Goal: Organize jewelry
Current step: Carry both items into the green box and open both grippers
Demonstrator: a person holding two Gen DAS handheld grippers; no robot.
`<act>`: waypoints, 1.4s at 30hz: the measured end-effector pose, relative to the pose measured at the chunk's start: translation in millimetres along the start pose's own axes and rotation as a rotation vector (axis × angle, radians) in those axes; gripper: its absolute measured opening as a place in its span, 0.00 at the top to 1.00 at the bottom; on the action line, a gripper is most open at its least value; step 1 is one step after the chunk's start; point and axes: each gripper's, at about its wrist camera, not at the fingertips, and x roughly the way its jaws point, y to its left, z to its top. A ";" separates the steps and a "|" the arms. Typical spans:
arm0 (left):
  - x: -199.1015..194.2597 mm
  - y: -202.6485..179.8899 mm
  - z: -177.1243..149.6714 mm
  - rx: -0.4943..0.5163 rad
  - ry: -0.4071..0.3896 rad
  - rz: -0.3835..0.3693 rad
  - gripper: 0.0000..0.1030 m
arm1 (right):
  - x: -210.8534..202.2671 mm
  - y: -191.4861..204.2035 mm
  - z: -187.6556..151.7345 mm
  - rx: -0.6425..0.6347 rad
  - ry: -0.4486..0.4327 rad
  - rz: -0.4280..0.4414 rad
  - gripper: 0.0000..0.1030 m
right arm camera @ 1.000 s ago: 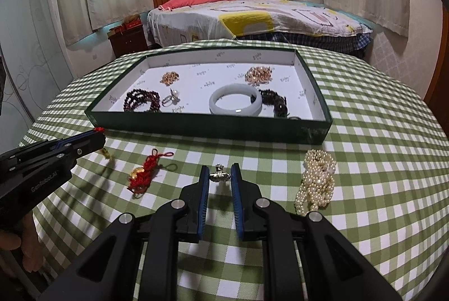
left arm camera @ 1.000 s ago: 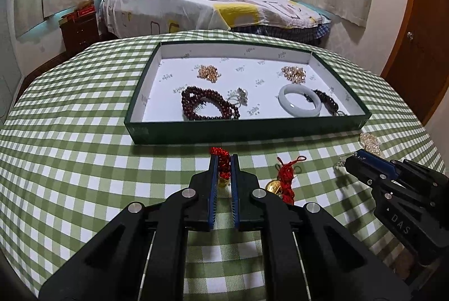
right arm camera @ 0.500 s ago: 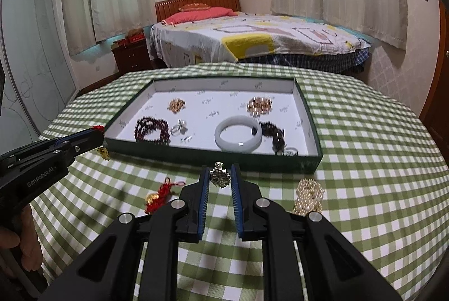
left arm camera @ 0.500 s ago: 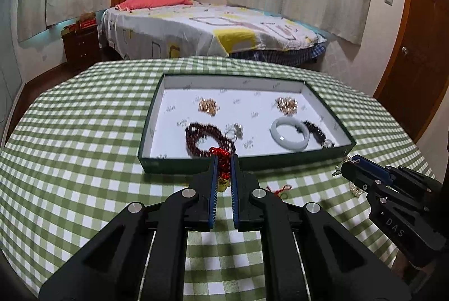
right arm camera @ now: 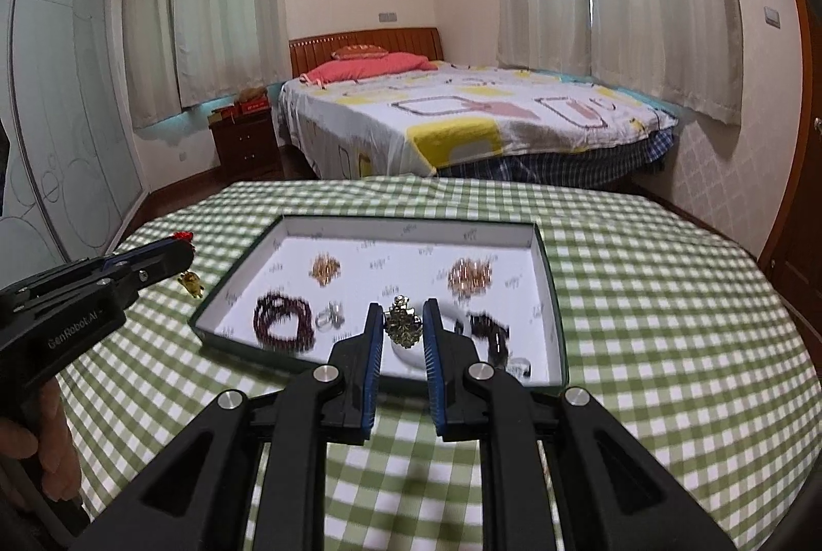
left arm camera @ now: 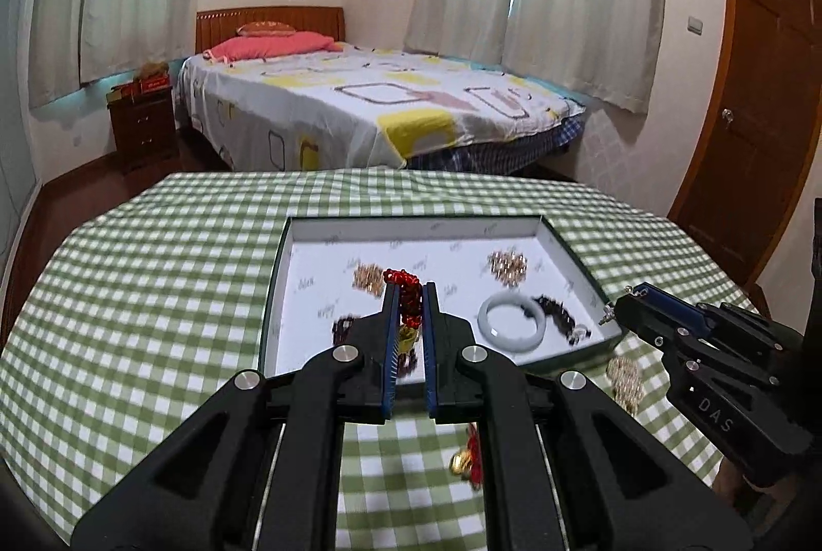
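So we've got both grippers up over the round table with the green-and-white checked cloth [left arm camera: 154, 294]. Our left gripper [left arm camera: 409, 294] is pinching a red knotted cord charm with a small gold bell [left arm camera: 408, 299], the red knot poking out above the tips and the gold bit dangling between the blue pads. Our right gripper [right arm camera: 404, 317] is clamped on a small gold-and-silver sparkly brooch-like piece [right arm camera: 403, 325]; we can't tell exactly what it is. The shallow green-walled box with the white lining [right arm camera: 557, 319] sits at 12 o'clock from both grippers, and in it there's a white jade-like bangle [left arm camera: 508, 317], a coil of dark red beads [right arm camera: 282, 319] at 9 o'clock from the right tips, and two little rose-gold chain heaps [right arm camera: 467, 276] toward the far wall. Left out on the cloth: a second red-and-gold charm [left arm camera: 467, 456] near 5 o'clock from the left tips, and a pile of cream pearl beads [left arm camera: 624, 379] just beside the box's right corner.
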 end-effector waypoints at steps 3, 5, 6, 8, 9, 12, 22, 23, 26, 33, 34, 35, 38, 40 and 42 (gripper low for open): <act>4.5 -1.6 9.1 0.006 -0.017 -0.002 0.92 | 2.7 1.0 11.3 -0.007 -0.023 0.001 0.84; 8.5 -2.9 15.5 0.009 -0.027 -0.004 0.92 | 5.6 1.5 17.8 -0.011 -0.035 0.001 0.84; 10.5 -3.1 18.1 0.010 -0.030 -0.005 0.92 | 8.4 1.3 22.1 -0.013 -0.040 0.001 0.84; 16.2 -3.9 23.8 0.013 -0.037 -0.006 0.92 | 14.1 1.0 30.3 -0.015 -0.050 0.002 0.84; 19.0 -4.3 26.0 0.013 -0.039 -0.006 0.92 | 16.1 0.8 33.6 -0.016 -0.054 0.001 0.84; 31.8 -4.7 34.0 0.014 -0.041 -0.006 0.92 | 24.1 -0.8 43.7 -0.017 -0.068 0.001 0.84; 90.1 -7.0 44.8 0.002 -0.006 0.005 0.92 | 68.3 -3.8 56.0 -0.021 -0.071 0.012 0.84; 96.0 -6.6 43.4 0.002 0.004 0.007 0.92 | 72.5 -3.5 55.3 -0.023 -0.064 0.015 0.84; 122.0 -6.5 37.2 0.004 0.053 0.014 0.92 | 92.7 -3.8 51.2 -0.027 -0.031 0.021 0.84; 170.2 -2.1 22.0 -0.003 0.180 0.031 0.92 | 140.0 -6.3 36.0 -0.020 0.091 0.030 0.84; 175.4 -1.3 20.4 -0.001 0.196 0.035 0.92 | 144.9 -7.2 34.4 -0.014 0.111 0.030 0.84; 178.0 -0.9 18.5 0.000 0.207 0.039 0.92 | 147.9 -8.2 33.7 -0.010 0.125 0.030 0.84; 186.6 2.1 12.7 -0.003 0.241 0.049 0.92 | 157.8 -10.2 31.2 -0.003 0.166 0.025 0.84; 191.4 4.0 10.2 -0.001 0.257 0.054 0.92 | 163.3 -11.7 30.3 0.001 0.188 0.022 0.84; 193.9 4.0 8.5 0.001 0.266 0.059 0.92 | 167.2 -12.6 29.6 0.003 0.200 0.019 0.84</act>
